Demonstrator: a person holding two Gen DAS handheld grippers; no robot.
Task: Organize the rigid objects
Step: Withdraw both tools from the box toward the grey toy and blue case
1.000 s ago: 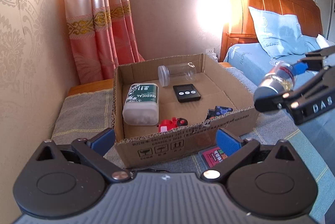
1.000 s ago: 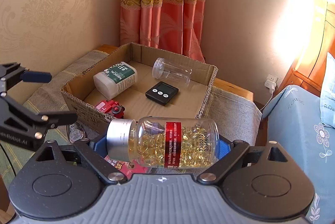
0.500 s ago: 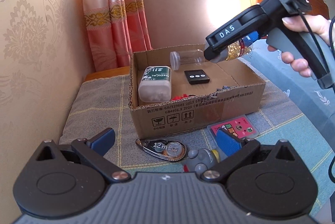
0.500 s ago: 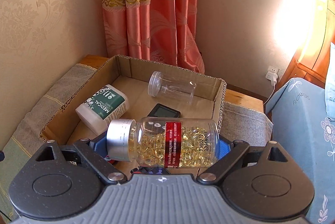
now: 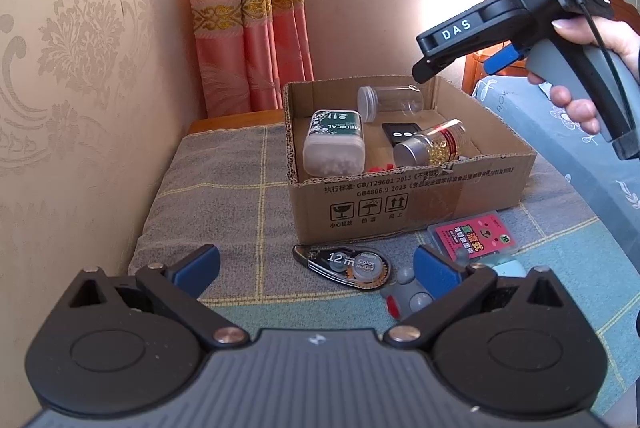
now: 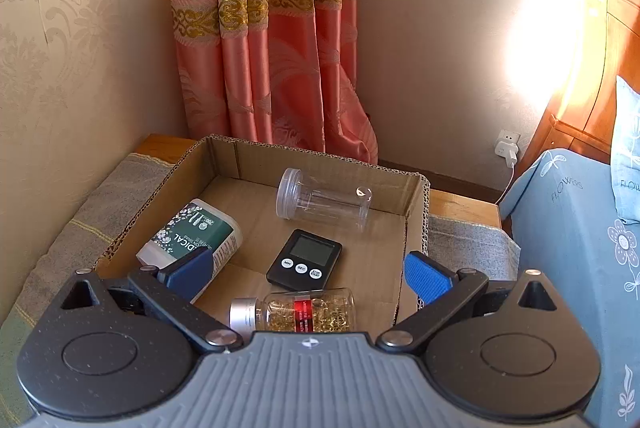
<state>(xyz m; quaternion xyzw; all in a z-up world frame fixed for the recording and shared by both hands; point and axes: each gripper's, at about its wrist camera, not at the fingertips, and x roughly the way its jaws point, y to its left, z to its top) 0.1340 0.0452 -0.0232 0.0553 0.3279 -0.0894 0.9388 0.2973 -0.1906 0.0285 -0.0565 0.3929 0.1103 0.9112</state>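
The capsule bottle (image 6: 296, 310) is lying inside the cardboard box (image 6: 412, 224); the right gripper (image 6: 308, 272) is being held wide open, empty, above it, best lifted straight clear, and the left gripper (image 5: 316, 268) is gaping empty near the tape dispenser (image 5: 344, 266)

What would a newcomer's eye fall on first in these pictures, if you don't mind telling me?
Probably the cardboard box on the grey cloth, holding a capsule bottle on its side near the front wall, a timer, a clear jar at the back and a swab tub on the left. Next, the open right gripper held above the box, and the tape dispenser and pink card outside in front.
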